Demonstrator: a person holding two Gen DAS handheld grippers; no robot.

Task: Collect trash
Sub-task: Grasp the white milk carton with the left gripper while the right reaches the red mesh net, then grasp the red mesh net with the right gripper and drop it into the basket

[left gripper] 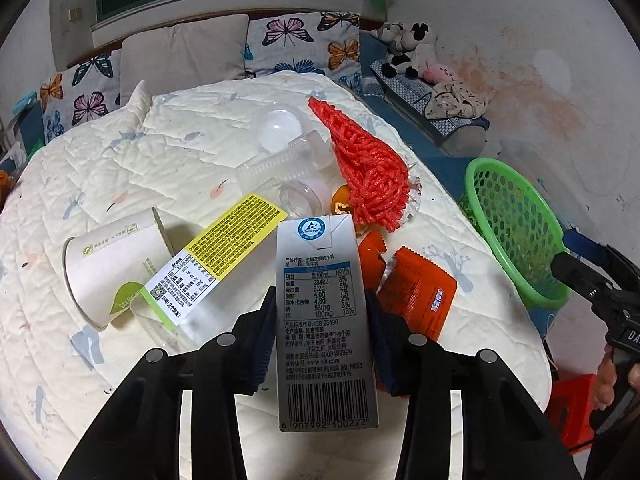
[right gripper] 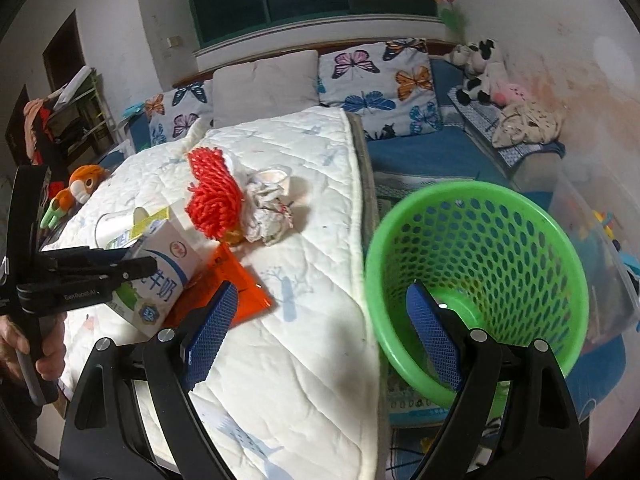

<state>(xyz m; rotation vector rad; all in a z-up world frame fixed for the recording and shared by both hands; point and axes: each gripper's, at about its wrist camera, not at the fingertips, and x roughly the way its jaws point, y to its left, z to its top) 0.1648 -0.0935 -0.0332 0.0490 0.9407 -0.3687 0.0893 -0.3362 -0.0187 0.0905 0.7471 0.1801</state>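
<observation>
Milk carton picked first

Left claw [left gripper: 320,312] clamps the milk carton [left gripper: 324,312] near the bed's [right gripper: 320,340] edge; right claw [right gripper: 320,344] gapes, empty, beside the basket [right gripper: 500,240] for dropping.

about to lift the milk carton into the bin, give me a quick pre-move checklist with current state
1. Left gripper pads flank the grey-and-white milk carton: ok.
2. Firm grip on the carton: cannot tell, pads look close but contact is unclear.
3. Green perforated plastic basket open and tilted toward the bed: ok.
4. Right gripper open, holding nothing: ok.
5. Neighbours clear of the carton: not ok, orange foil wrapper and yellow-labelled clear bottle lie right alongside.
</observation>
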